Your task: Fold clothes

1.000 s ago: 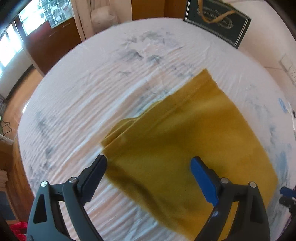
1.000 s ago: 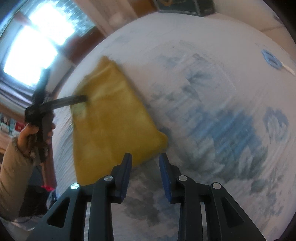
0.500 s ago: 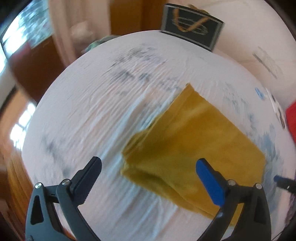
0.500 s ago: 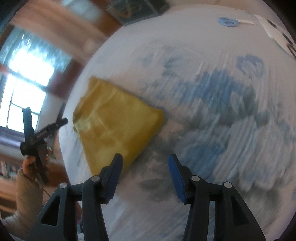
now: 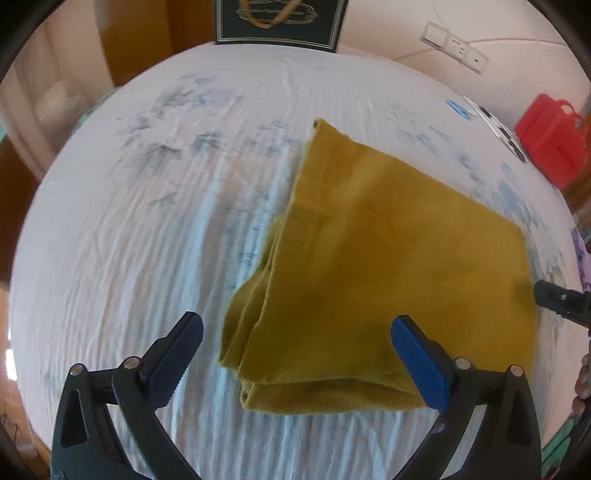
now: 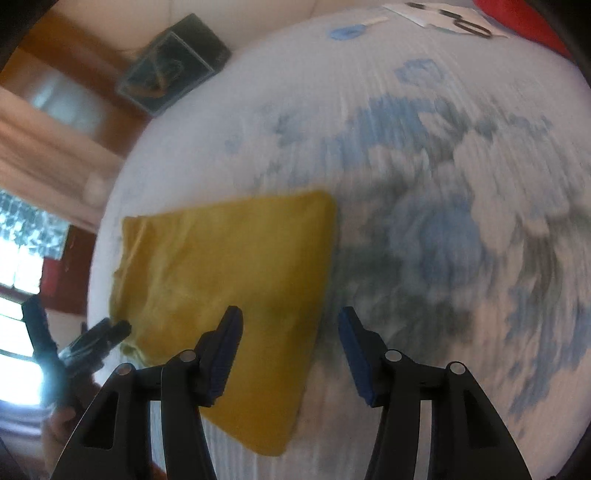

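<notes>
A folded mustard-yellow cloth (image 5: 384,266) lies flat on the white, blue-patterned bedsheet (image 5: 147,221). My left gripper (image 5: 295,343) is open and empty, held above the cloth's near left corner. My right gripper (image 6: 290,332) is open and empty, over the cloth's (image 6: 221,273) near right edge. The left gripper also shows at the cloth's left side in the right wrist view (image 6: 96,336). The right gripper's tip shows at the right edge in the left wrist view (image 5: 561,299).
A dark framed picture (image 5: 277,18) leans at the far edge of the bed. A red case (image 5: 550,136) stands at the right. Papers with scissors (image 6: 450,14) and a small blue item (image 6: 347,32) lie at the far corner. A window is at left.
Both grippers have swung around the cloth, which now lies nearer and more square to each. The right jaws have opened wider. The cloth itself stays folded on the bed.
</notes>
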`<state>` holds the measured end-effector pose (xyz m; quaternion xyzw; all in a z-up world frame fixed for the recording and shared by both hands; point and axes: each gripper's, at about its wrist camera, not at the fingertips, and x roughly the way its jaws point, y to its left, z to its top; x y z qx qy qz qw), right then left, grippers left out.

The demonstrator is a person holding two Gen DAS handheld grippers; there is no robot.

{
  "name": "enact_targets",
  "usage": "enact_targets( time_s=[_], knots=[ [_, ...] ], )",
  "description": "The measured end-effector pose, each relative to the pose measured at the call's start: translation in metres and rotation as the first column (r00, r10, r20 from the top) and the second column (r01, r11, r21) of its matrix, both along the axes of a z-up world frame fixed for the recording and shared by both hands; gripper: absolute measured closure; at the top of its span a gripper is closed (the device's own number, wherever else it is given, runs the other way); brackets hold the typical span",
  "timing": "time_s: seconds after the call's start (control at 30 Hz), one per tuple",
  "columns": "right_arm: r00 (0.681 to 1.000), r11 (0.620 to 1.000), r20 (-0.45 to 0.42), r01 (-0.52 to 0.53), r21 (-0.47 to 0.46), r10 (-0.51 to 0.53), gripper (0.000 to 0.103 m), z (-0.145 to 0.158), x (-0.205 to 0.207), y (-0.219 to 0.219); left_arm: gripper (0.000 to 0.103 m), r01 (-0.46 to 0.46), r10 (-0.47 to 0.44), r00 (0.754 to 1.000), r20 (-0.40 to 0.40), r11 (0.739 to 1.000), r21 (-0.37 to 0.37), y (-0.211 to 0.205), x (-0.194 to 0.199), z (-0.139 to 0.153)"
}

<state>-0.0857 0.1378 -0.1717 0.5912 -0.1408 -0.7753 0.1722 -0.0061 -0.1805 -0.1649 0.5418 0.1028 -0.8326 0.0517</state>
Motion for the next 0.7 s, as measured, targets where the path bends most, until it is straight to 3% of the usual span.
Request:
enact_targets(
  time_s=[0.23, 0.37, 0.53, 0.7],
  knots=[
    [0.996, 0.994, 0.006, 0.094, 0.052, -0.095, 0.049, -0.007, 0.005, -0.016, 0.0, 0.039, -0.04, 0.999, 0.01, 0.997, 0.071, -0.001, -0.008, -0.01],
    [0.994, 0.992, 0.008, 0.108, 0.057, -0.109, 0.049, -0.01, 0.006, -0.024, 0.0, 0.07, -0.07, 0.998, 0.003, 0.998, -0.001, 0.012, -0.013, -0.014],
    [0.992, 0.989, -0.008, 0.128, 0.072, -0.128, 0.049, -0.008, 0.009, -0.025, 0.0, 0.074, -0.074, 0.997, -0.001, 0.997, 0.002, 0.01, -0.013, -0.015],
    [0.986, 0.986, -0.017, 0.166, 0.031, -0.165, 0.049, -0.008, 0.013, -0.018, 0.0, 0.091, -0.091, 0.996, 0.008, 0.996, 0.003, 0.008, -0.013, -0.015]
  ],
)
